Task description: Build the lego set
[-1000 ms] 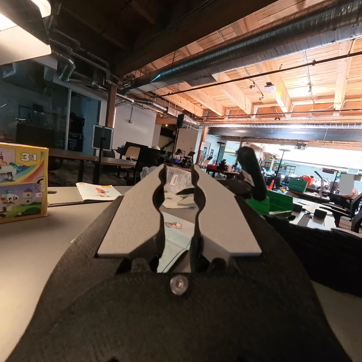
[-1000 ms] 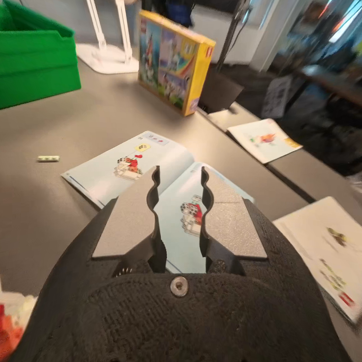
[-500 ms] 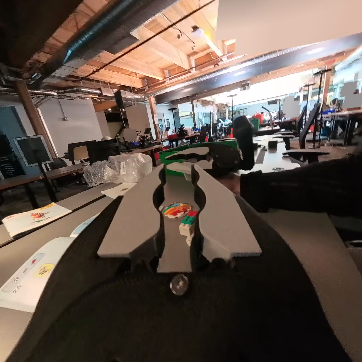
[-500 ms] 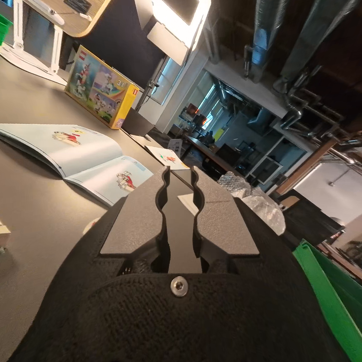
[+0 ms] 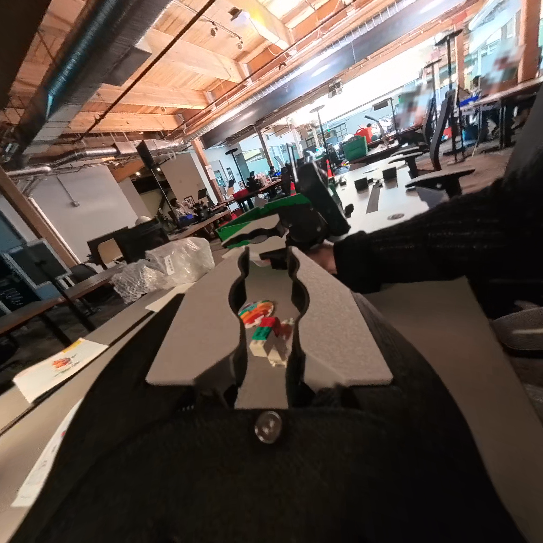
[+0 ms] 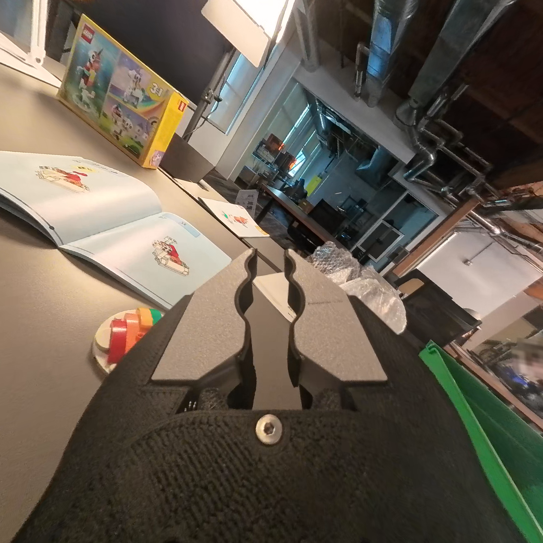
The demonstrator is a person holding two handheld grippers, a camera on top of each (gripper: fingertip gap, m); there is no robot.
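Observation:
In the left wrist view my left gripper [image 5: 268, 255] is open and empty, held low over the grey table [image 5: 426, 338]. Between its fingers, on the table, lie a rainbow arch piece [image 5: 256, 312] and a small white, green and red lego build [image 5: 269, 338]. My right gripper [image 5: 252, 237] shows beyond them, held by a hand in a black sleeve [image 5: 426, 244]. In the right wrist view my right gripper [image 6: 270, 258] is open and empty, tilted. The rainbow arch on a white round plate [image 6: 126, 332] lies just left of its left finger.
An open instruction manual [image 6: 117, 235] lies at the left, the yellow lego box [image 6: 117, 94] stands behind it, and a second booklet [image 6: 235, 217] lies farther back. A green bin [image 6: 484, 426] is at the right. A bubble-wrap bag [image 5: 164, 270] lies at the table's far edge. Some 20 centimeters of space lies between my two pairs of fingers.
Both grippers swung round and dropped low over the table. The left view turned from the box to the lego pieces. The rainbow piece came into the right view at the left.

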